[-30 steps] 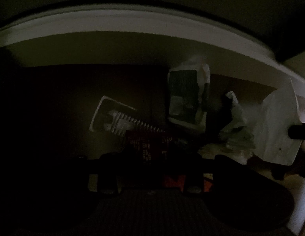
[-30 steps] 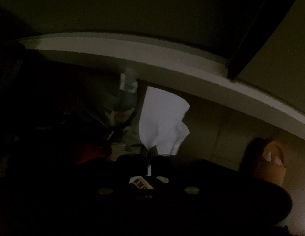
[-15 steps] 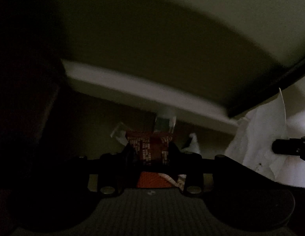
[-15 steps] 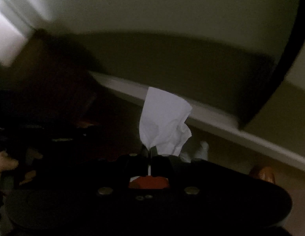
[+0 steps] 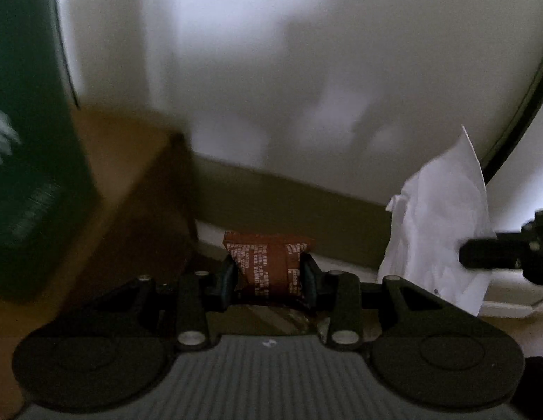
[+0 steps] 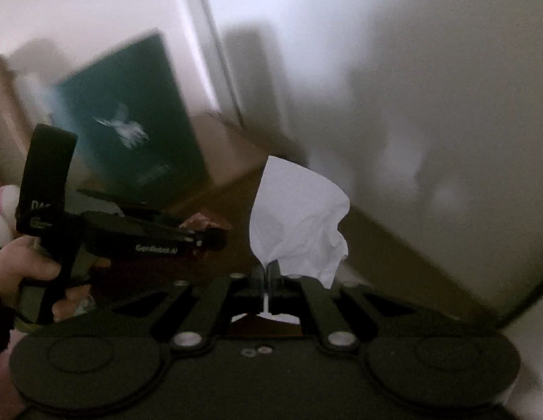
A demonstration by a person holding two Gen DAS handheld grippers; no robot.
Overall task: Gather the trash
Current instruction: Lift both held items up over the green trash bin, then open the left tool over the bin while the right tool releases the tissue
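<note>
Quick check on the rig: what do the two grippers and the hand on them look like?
Both grippers, left and right, are matte black, with linkage arms on silver pivot bolts and two round discs at the base. The left has teal pads and a ribbed grey plate. Seen from the right wrist, the left carries white lettering. The hand wears a dark sleeve.

"GenRobot.AI" on left claw [image 6: 205, 238] arm, wrapper [image 5: 269, 262] print unreadable

wrapper [image 5: 268, 262] left of tissue [image 5: 436, 231]
</note>
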